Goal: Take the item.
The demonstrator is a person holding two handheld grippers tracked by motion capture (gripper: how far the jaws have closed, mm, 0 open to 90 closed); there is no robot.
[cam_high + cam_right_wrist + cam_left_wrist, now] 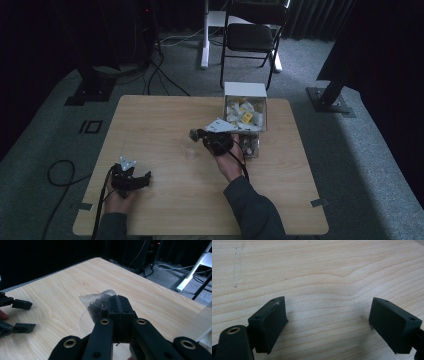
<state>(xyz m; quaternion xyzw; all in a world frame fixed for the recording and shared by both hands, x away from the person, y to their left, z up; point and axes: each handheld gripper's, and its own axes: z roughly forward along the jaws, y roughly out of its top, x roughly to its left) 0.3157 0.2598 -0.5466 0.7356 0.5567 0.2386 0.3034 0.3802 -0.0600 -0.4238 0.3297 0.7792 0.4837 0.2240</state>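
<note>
Tabletop: the pale wooden tabletop fills the high view, carrying a clear plastic box of white sachets at its far edge.
Glass: a small clear glass stands mid-table, just left of the right gripper.
Left gripper: jaws spread wide over bare wood.
Right gripper: jaws pressed together, pinching a translucent pyramid tea bag of dark leaves, seen close in its own view, above the glass rim.

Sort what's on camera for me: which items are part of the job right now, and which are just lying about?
In play:
- right gripper, shut on a translucent tea bag of dark leaves
- clear glass cup on the wooden table, below the bag
- clear plastic box of white and yellow sachets

Lying about:
- left gripper, open, resting idle
- black folding chair
- floor cables
</note>
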